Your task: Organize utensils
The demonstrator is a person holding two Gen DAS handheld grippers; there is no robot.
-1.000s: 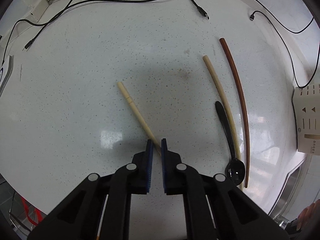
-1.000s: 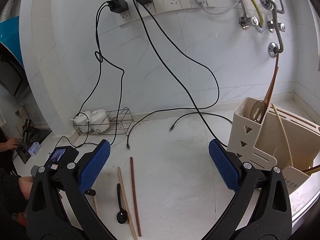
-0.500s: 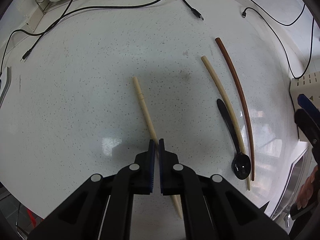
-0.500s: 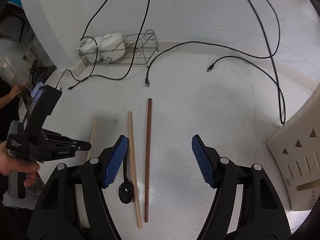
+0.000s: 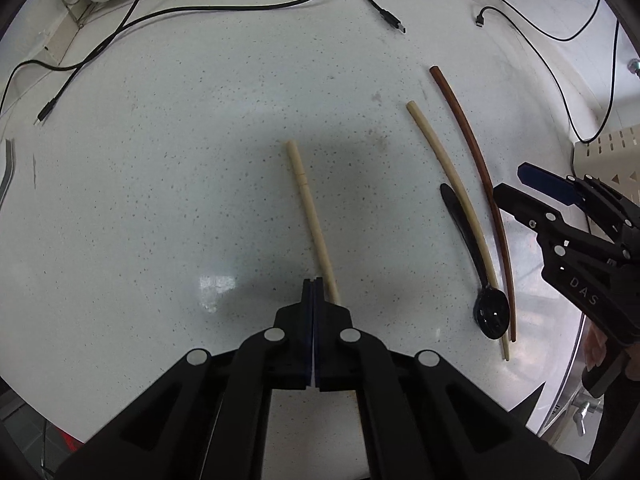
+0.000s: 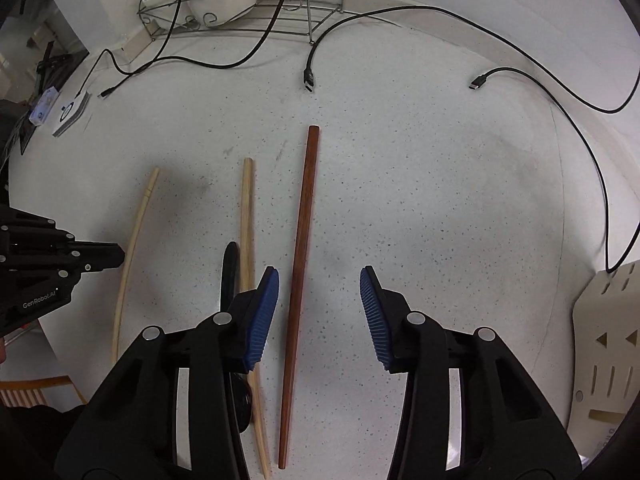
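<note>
On the white speckled counter lie a pale chopstick [image 5: 310,216], a second pale chopstick [image 5: 452,196], a dark red-brown chopstick [image 5: 476,172] and a black spoon [image 5: 476,264]. My left gripper [image 5: 313,284] is shut and empty; the first pale chopstick lies just to its right, passing under the right finger. My right gripper [image 6: 318,280] is open above the counter, and the red-brown chopstick [image 6: 300,276] lies between its fingers. The second pale chopstick [image 6: 248,240] and the spoon [image 6: 230,268] lie by its left finger.
A beige utensil holder [image 6: 604,344] stands at the right. Black cables [image 6: 308,76] with loose plugs cross the back of the counter. A wire rack [image 6: 248,16] with white bowls stands at the back. A sink edge [image 5: 560,408] is at the right.
My left gripper has closed fully, and the pale chopstick now lies to its right. My right gripper has tilted down and moved over the red-brown chopstick, narrowing its opening.
</note>
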